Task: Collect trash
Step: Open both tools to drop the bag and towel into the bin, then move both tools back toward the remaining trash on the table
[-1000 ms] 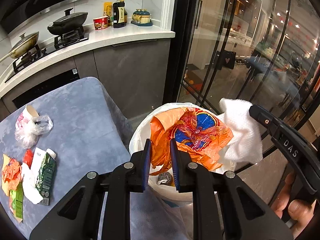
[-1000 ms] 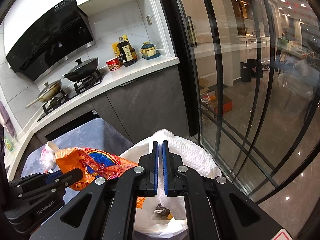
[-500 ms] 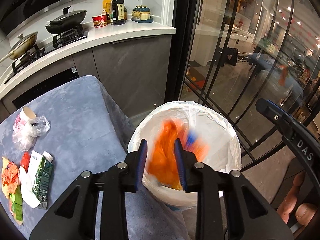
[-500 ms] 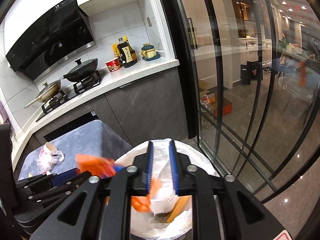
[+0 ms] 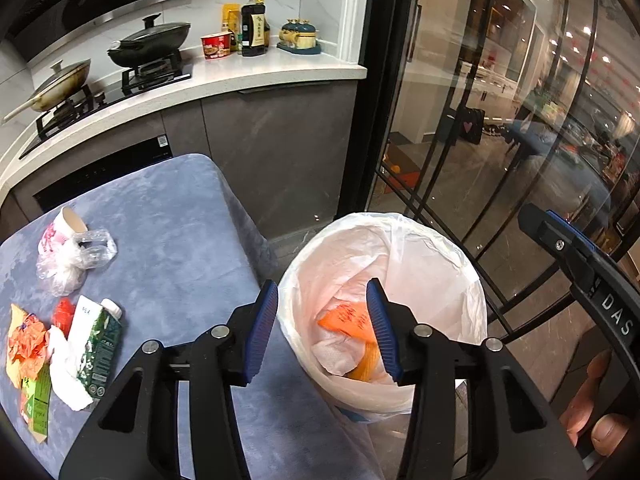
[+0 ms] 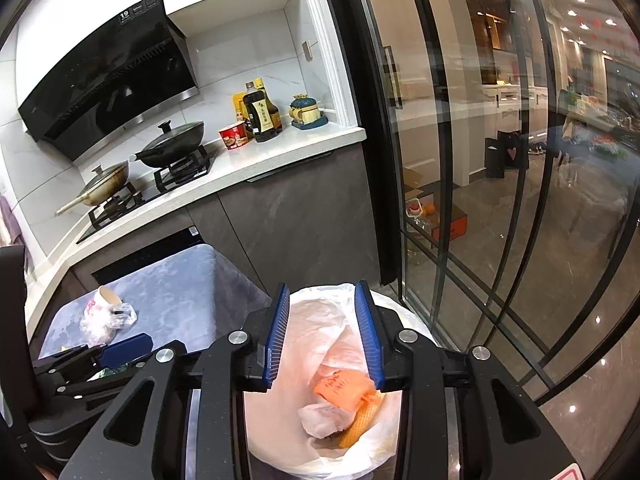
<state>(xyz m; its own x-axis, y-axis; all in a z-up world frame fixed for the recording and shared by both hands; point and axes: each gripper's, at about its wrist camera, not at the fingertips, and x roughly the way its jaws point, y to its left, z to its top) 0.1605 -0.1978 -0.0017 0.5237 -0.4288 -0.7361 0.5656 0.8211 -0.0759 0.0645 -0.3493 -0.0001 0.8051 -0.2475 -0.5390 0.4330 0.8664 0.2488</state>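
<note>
The table (image 5: 172, 220), covered in a grey-blue cloth, is seen at the left, and the bin (image 5: 384, 240) with its white liner stands just beside the table's edge, below both grippers. Inside the bin an orange wrapper (image 5: 348, 322) and a white paper towel (image 5: 334, 356) are seen lying at the bottom; in the right wrist view the same wrapper (image 6: 344, 390) lies on top of the towel (image 6: 324, 418). A drop-off step is judged to be in hand: both loads appear to be in the bin already.

The left gripper (image 5: 322, 328) is held over the near rim of the bin, its jaws opening with nothing between them. The right gripper (image 6: 322, 336) is held above the bin's mouth, its jaws likewise opening and empty.

More trash remains on the table, well apart from the bin: a green and white carton (image 5: 94, 344), crumpled orange wrappers (image 5: 26, 346) touching a white tissue beside it, and farther back a paper cup (image 5: 66, 226) lying on its side against a clear plastic bag (image 5: 78, 258).

The next move is judged to call for the grippers to be swung away from the bin toward the table, with the jaws left wide. The carton is probably best taken across its narrow sides; the thin bag and wrappers would need a pinch on a raised fold.
</note>
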